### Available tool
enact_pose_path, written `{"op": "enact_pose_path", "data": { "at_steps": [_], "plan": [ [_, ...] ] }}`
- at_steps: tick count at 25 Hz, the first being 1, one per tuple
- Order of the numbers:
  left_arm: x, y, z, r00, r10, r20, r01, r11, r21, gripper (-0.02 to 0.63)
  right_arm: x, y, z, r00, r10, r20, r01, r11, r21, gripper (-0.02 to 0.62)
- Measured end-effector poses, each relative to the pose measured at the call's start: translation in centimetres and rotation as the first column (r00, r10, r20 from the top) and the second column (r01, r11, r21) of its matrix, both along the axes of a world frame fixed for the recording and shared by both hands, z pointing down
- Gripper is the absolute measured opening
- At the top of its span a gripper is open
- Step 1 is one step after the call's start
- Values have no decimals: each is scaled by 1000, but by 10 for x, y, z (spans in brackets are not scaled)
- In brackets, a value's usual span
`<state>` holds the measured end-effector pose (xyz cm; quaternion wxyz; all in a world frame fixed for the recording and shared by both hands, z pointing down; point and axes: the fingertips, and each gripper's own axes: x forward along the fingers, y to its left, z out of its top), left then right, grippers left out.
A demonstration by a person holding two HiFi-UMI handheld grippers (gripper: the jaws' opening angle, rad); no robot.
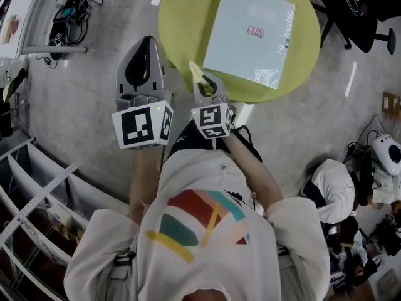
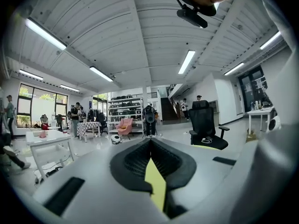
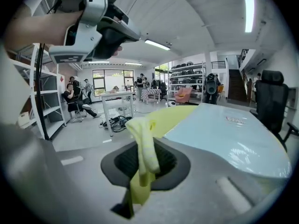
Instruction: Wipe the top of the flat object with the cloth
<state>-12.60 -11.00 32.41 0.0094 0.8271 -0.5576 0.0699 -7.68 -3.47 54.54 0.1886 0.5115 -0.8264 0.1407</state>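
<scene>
Yellow cloth [image 1: 197, 73] is pinched between the closed jaws of the right gripper [image 3: 141, 160], at the near edge of the round yellow-green table [image 1: 182, 17]. The pale, plastic-wrapped flat object [image 1: 247, 36] lies on the table, apart from the cloth. The left gripper [image 1: 148, 46], jaws together and empty, hangs beside it over the floor.

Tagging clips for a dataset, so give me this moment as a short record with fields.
surface: round yellow-green table
flat object: pale blue, shiny wrap, lying on the table
cloth: yellow, pinched in the right gripper's jaws
right gripper: at the table's near edge, short of the flat object
left gripper: jaws together, nothing gripped, beside the table
wiping: not yet begun
</scene>
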Motion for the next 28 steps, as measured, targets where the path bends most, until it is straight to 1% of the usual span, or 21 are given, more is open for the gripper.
{"op": "enact_pose_path", "data": {
  "at_steps": [6, 10, 15, 20, 25, 28],
  "plan": [
    [5, 22, 1, 1000, 2, 26, -2, 1000, 10, 15, 0, 4, 11, 1000, -1, -5, 1, 1000, 27, 28],
    [3, 30, 1, 999, -5, 32, 4, 1000, 15, 15, 8, 3, 12, 999, 36, -8, -36, 999, 30, 28],
    [6, 36, 2, 999, -6, 31, 5, 1000, 17, 15, 33, 7, 15, 996, 82, -21, -81, 996, 35, 28],
    [16, 42, 0, 999, 10, 31, -11, 1000, 22, 15, 57, 18, 15, 991, 127, -28, -126, 991, 36, 28],
    [28, 48, -3, 999, 27, 25, -27, 999, 28, 15, 88, 29, 15, 982, 186, -37, -185, 982, 31, 28],
    [37, 51, -5, 999, 37, 22, -38, 999, 33, 15, 115, 38, 17, 969, 244, -35, -243, 970, 20, 28]
  ]
}}
